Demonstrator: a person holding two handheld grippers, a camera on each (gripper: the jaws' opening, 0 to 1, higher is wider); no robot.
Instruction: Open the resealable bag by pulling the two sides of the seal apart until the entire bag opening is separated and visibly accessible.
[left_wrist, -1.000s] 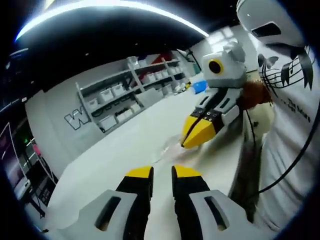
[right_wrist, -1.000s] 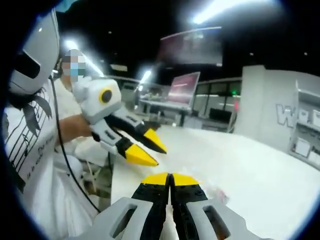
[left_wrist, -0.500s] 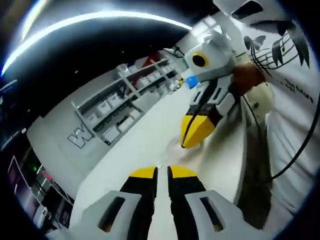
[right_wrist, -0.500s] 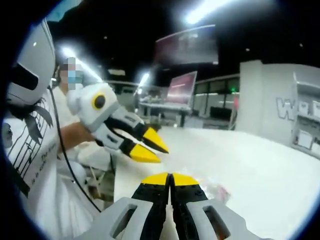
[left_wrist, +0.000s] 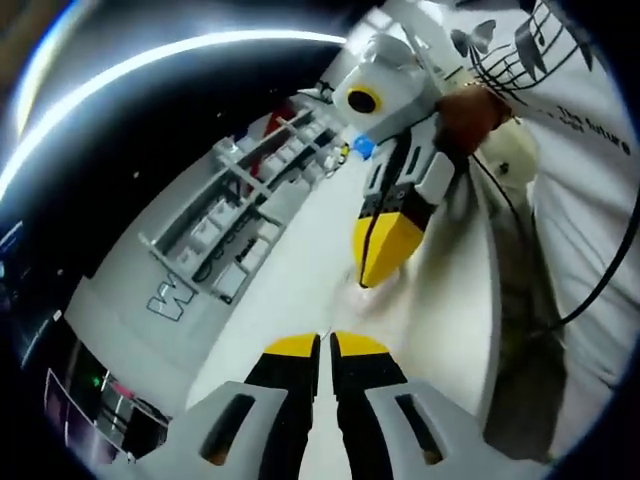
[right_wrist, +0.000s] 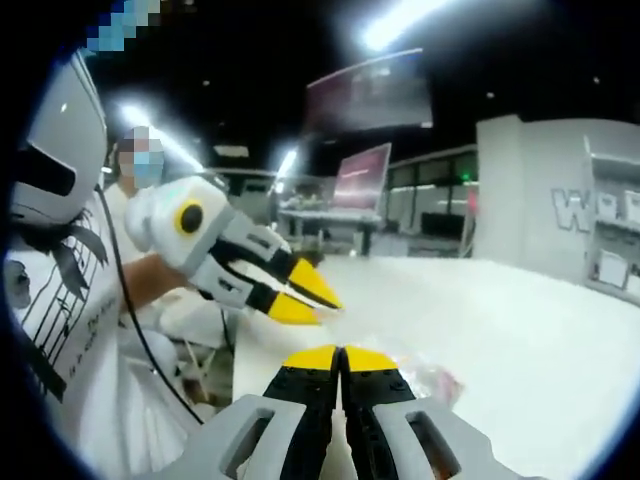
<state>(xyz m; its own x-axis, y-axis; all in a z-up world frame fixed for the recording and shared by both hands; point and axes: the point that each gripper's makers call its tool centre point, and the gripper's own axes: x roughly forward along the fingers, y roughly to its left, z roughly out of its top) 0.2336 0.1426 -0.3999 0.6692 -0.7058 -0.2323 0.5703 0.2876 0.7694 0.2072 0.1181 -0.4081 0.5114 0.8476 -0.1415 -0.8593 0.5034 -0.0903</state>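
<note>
- In the left gripper view, the left gripper (left_wrist: 325, 345) rises from the bottom with its yellow-tipped jaws almost together; only a thin gap stays between them. A faint clear edge seems to lie at the tips, but I cannot tell if the jaws really pinch it.
- In the right gripper view, the right gripper (right_wrist: 341, 357) has its yellow tips pressed together with no gap visible. Whether some film is caught between them, I cannot tell.
- The resealable bag (right_wrist: 437, 382) is a clear, crumpled piece lying on the white table (right_wrist: 540, 330), just beside the right gripper's tips on their right side. In the left gripper view the bag is only a faint shine (left_wrist: 352, 292) on the table, between the two grippers' tips.
- In the left gripper view, the right gripper (left_wrist: 386, 247) comes in from above right, pointing down, its yellow tip just above the table surface (left_wrist: 280, 290) near that shine.
- In the right gripper view, the left gripper (right_wrist: 300, 295) comes in from the left, held by a person's hand (right_wrist: 150, 280); its two yellow tips stand slightly apart and hang near the table edge.
- A person in a white printed shirt (left_wrist: 590, 150) stands close to the table.
- Farther away are grey shelves with white boxes (left_wrist: 235, 215), a grey wall with a large letter W (right_wrist: 575, 208), and a glowing screen (right_wrist: 362, 178) in the dark room.
</note>
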